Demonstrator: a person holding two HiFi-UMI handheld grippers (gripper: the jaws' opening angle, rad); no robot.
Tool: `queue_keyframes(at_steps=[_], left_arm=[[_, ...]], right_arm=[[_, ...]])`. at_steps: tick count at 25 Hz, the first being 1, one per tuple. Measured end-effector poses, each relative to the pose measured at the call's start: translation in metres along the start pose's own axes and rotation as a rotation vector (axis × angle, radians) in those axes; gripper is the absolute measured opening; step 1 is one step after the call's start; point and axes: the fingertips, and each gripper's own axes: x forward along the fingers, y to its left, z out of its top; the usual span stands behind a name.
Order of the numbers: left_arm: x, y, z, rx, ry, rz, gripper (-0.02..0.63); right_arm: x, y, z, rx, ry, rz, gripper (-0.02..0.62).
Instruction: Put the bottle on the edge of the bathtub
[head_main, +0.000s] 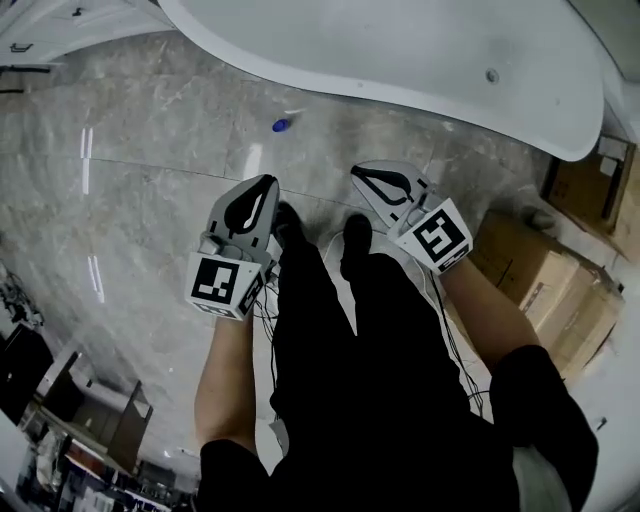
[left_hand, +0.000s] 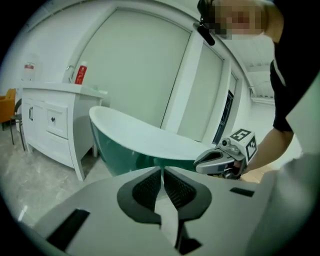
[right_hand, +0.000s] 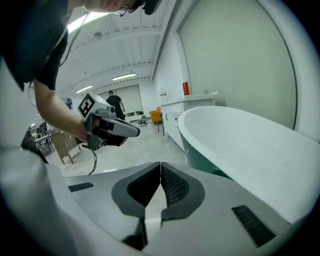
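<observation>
Marble floor (head_main: 150, 200) beside a white bathtub (head_main: 400, 50); left gripper (head_main: 266, 183) and right gripper (head_main: 358, 172) both closed, empty. Only the gripper views show the red bottle (left_hand: 80, 73) on a cabinet (left_hand: 55, 117).

The grey marbled floor (head_main: 150, 200) carried the white bathtub (head_main: 400, 50), with a small blue object (head_main: 281, 125) lying near it and cardboard boxes (head_main: 545, 280) standing by its end.
</observation>
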Motion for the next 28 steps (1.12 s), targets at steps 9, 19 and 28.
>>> queue_keyframes(at_steps=[9, 19, 28], left_arm=[[-0.088, -0.117, 0.137, 0.058, -0.077, 0.009, 0.029], [-0.174, -0.19, 0.162, 0.115, -0.099, 0.071, 0.029], [-0.259, -0.216, 0.227, 0.151, -0.196, 0.205, 0.029]], right_arm=[[-0.132, 0.058, 0.128, 0.062, -0.11, 0.072, 0.029], [-0.235, 0.126, 0.213, 0.112, -0.226, 0.1, 0.029], [-0.291, 0.166, 0.24, 0.04, -0.302, 0.143, 0.029]])
